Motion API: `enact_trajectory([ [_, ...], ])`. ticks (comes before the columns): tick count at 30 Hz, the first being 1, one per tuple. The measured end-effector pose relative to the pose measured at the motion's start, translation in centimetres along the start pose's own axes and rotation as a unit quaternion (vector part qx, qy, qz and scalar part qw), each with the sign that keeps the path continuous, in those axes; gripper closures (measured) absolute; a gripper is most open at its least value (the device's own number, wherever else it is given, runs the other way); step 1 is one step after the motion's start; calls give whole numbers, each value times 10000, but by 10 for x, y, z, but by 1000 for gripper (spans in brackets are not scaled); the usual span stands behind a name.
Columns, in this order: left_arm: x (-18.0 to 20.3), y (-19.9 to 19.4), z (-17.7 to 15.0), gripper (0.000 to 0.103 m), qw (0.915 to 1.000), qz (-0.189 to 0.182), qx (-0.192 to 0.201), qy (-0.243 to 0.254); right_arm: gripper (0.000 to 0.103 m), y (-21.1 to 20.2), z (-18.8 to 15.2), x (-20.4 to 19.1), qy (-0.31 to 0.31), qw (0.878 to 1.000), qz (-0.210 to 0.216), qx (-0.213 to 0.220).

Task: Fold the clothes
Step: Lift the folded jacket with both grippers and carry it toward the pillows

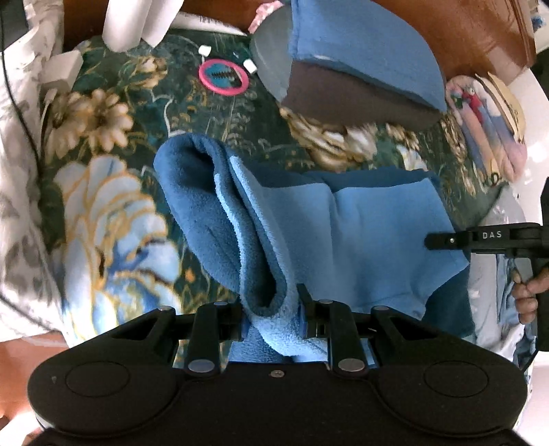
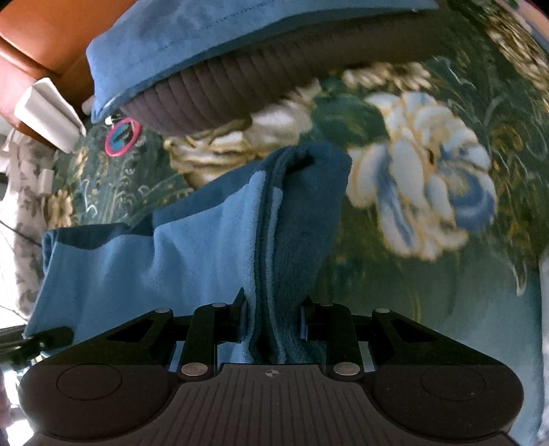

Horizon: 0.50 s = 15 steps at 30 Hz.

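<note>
A two-tone blue fleece cloth hangs stretched between my two grippers above the floral bedspread. My left gripper is shut on its bunched left edge. My right gripper is shut on the cloth's bunched right edge; it also shows in the left wrist view at the cloth's far side. The light blue face is toward me and the dark blue face folds over at the ends.
A stack of folded clothes, blue on brown, lies on the bed beyond the cloth. A pink ring and small white items lie near it. A wooden headboard is behind. White floral bedding is at the left.
</note>
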<state>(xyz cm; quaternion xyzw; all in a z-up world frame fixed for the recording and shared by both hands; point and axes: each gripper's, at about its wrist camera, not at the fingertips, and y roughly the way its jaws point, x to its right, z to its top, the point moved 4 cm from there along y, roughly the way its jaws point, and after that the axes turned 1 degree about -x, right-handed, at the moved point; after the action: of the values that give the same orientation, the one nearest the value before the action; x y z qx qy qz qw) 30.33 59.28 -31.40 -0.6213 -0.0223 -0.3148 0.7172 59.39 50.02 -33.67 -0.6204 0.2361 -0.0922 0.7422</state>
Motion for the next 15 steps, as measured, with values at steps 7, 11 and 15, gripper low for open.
enact_trajectory([
  [7, -2, 3, 17, 80, 9992, 19, 395, -111, 80, 7, 43, 1, -314, 9994, 44, 139],
  [11, -7, 8, 22, 80, 9983, 145, 524, -189, 79, 17, 56, 1, -403, 9990, -4, 214],
  [15, -22, 23, 21, 79, 9978, 284, 356, -474, 79, 34, 63, 2, -459, 9987, -139, 158],
])
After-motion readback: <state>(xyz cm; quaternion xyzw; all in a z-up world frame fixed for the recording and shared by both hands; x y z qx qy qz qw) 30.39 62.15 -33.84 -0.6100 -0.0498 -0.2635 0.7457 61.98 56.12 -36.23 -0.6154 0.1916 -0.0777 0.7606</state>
